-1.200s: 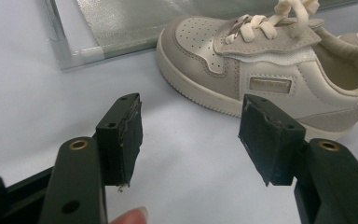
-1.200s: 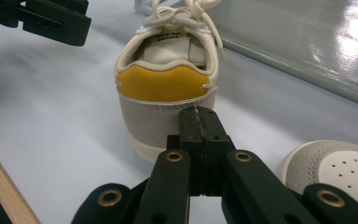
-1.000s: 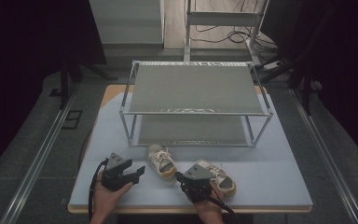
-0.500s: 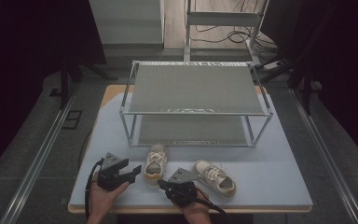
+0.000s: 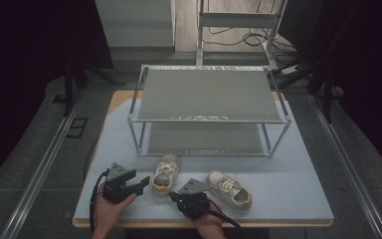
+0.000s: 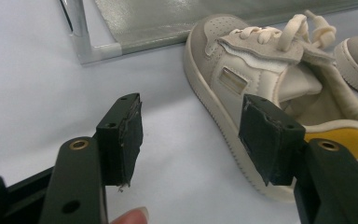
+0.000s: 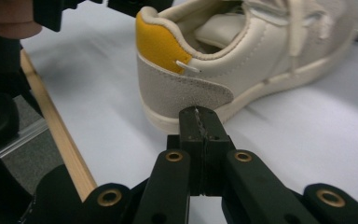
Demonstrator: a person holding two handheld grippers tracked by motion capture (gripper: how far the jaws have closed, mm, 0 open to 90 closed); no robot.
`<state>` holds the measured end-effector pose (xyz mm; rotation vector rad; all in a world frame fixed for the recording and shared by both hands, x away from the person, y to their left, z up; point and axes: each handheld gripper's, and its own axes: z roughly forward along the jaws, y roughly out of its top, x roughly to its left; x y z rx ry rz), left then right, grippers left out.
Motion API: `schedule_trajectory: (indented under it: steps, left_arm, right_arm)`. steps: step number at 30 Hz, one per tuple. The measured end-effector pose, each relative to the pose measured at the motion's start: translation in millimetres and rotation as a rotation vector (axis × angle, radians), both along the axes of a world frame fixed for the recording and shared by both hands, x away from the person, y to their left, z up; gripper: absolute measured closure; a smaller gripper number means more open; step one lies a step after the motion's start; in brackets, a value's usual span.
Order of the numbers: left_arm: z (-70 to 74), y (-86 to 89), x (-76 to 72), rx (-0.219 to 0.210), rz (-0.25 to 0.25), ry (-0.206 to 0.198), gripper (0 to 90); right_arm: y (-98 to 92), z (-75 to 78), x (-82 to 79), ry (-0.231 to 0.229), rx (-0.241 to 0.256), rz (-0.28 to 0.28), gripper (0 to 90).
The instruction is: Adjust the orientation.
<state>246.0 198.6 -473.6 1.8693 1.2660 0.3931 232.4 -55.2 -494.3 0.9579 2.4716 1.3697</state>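
Cream-and-grey shoe [image 6: 242, 88] lies on the table [image 5: 298, 194] before the rack [image 5: 209, 119], its side just beside the left gripper [image 6: 191, 135]'s wide-spread jaws, its yellow heel just ahead of the right gripper [image 7: 200, 122]'s closed, empty jaws.

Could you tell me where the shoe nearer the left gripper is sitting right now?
In the high view the left shoe stands on the table just in front of the rack, between the open left gripper and the right gripper.

left shoe [image 5: 165, 173]: showing cream and beige, yellow heel lining
right shoe [image 5: 230, 188]: showing cream, beige toe
rack [image 5: 209, 94]: showing silver frame, grey shelves
table [image 5: 298, 184]: showing pale lavender-grey
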Motion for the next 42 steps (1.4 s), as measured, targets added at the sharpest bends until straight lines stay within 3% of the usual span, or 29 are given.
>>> schedule_trajectory:
  steps: [8, 13, 17, 21, 30, 34, 37, 42]
  left_arm:
    - [1.9, 11.9, 0.6, -0.014, 0.028, -0.004, 40.1]
    - [1.3, 15.8, 1.9, -0.021, 0.032, -0.001, 39.9]
    - [0.0, 15.9, 4.1, -0.02, 0.027, 0.005, 39.9]
    - [1.3, 15.6, 5.0, -0.028, 0.021, 0.002, 39.9]
    - [3.1, 14.1, 8.9, -0.021, 0.017, 0.001, 39.9]
    - [4.6, 13.1, 11.7, -0.019, 0.008, -0.004, 40.0]
    - [5.3, 13.7, 13.1, -0.021, 0.005, -0.006, 40.1]
    - [7.9, 15.7, 13.0, -0.043, 0.0, -0.016, 39.8]
  right_arm:
    - [26.5, -5.5, 2.4, 0.013, 0.002, 0.064, 89.9]
    - [28.3, -4.4, 4.2, 0.019, 0.008, 0.073, 89.1]
    - [15.5, 0.1, 2.3, 0.009, 0.015, 0.058, 87.7]
    - [-9.2, 6.3, -4.0, -0.009, 0.012, 0.02, 87.7]
    - [-59.5, -2.6, -12.5, -0.009, -0.018, -0.127, 88.6]
    - [-66.8, -6.4, -16.4, -0.012, -0.034, -0.146, 88.9]
    - [-66.9, -5.7, -20.0, -0.039, -0.054, -0.161, 88.9]
    - [-68.6, -3.2, -23.3, -0.037, -0.036, -0.161, 87.6]
